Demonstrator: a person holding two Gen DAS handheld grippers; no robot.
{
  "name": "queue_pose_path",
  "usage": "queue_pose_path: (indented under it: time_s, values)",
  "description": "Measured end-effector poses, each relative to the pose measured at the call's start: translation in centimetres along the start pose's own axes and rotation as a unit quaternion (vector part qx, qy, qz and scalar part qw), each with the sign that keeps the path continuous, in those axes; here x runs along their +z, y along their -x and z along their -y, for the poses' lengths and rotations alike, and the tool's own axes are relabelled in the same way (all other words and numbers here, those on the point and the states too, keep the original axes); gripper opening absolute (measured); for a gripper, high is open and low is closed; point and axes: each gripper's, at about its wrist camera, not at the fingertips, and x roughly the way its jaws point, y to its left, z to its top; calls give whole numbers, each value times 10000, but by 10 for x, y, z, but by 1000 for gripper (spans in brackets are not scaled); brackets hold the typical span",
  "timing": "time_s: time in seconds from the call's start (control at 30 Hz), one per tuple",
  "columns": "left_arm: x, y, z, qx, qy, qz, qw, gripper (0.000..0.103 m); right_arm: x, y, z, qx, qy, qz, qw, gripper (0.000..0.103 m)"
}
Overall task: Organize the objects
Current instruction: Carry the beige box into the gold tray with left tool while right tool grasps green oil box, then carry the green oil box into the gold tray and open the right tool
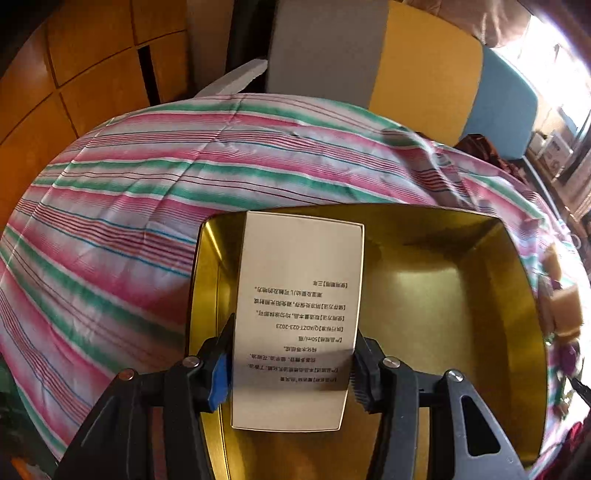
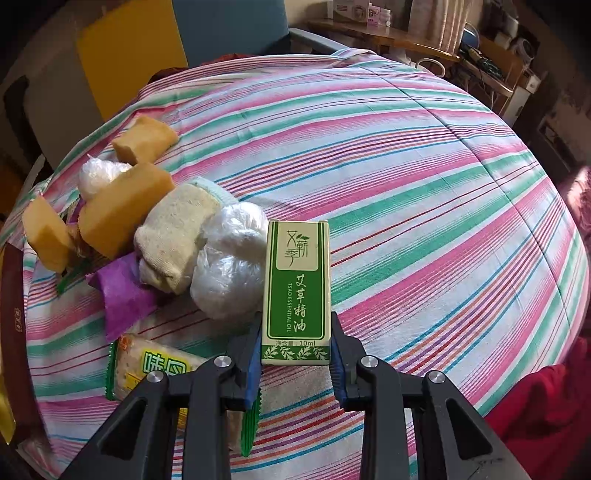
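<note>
The left gripper (image 1: 291, 373) pinched a cream carton (image 1: 297, 317) by its two long sides, holding it over the left part of an open gold tin (image 1: 517, 295); the carton's face carried upside-down black Chinese print, of which "Q/ADZT-023-2023" and "50ml" could be read. The right gripper (image 2: 295, 354) was pressed together on a small green-and-cream box (image 2: 297, 291) labelled "TSAO ESSENTIAL OIL" and "10ml" beside large Chinese characters, held above the cloth. Both worked over a striped cloth (image 2: 424, 206) in pink, green and white, creased and spread across the whole surface. In the right wrist view, just left of the green box lay a clutter: two white bundles in clear plastic wrap (image 2: 229, 258), a rolled beige towel (image 2: 173, 236), yellow sponge blocks (image 2: 125, 206), a purple wrapper (image 2: 122, 295), and, nearer, a snack packet (image 2: 155, 373) with green Chinese lettering, partly hidden behind the left finger. Beyond the far edge stood a yellow panel (image 2: 129, 48) and a blue one (image 2: 229, 26), with orange wooden cabinets (image 1: 74, 74) at far left and a crowded shelf (image 2: 388, 29) at far right.
</note>
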Motion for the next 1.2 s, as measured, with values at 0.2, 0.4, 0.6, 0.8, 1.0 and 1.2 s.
queue_pose_path:
  time_s: [0.2,0.4,0.6,0.8,1.0,1.2]
  values:
    - [5,2,1,-117,26,44,9999,76,0,-2,-1,-11,28,-19,10000,31]
    - [-19,54,6,6,-97,716,9974,76,0,-3,-3,-59,90,-6,9999,31]
    - [-70,103,15,-136,-195,1199,9925,76,1,-1,-4,-71,106,68,9999,31]
    - [-110,135,24,-287,-258,1429,9890,76,3,28,-6,41,94,663,9977,31]
    - [-128,140,24,-265,-303,1420,9890,76,2,71,-36,492,399,1171,9911,31]
    - [-134,142,19,-348,-195,1435,9888,76,-10,106,-115,1387,1142,1312,9749,31]
